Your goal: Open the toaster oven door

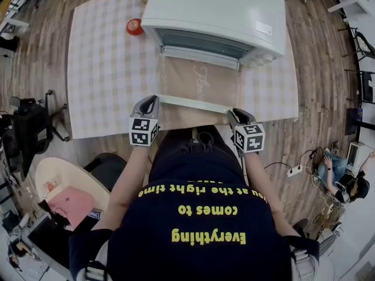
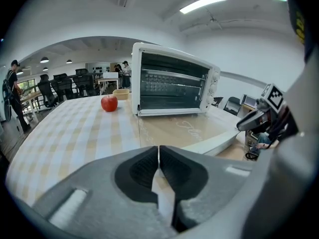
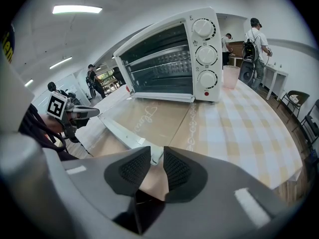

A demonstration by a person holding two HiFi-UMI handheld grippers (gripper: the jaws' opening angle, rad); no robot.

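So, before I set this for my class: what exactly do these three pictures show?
No robot here: a person holds hand-operated tongs in each hand. One picture comes from a camera on the person's head, looking down; the other two ride on the tongs. On the checked cloth stand a white toaster oven, its glass door already folded down flat, and a red apple. The left tongs are shut and empty; the right tongs seem to pinch the end of the door handle.
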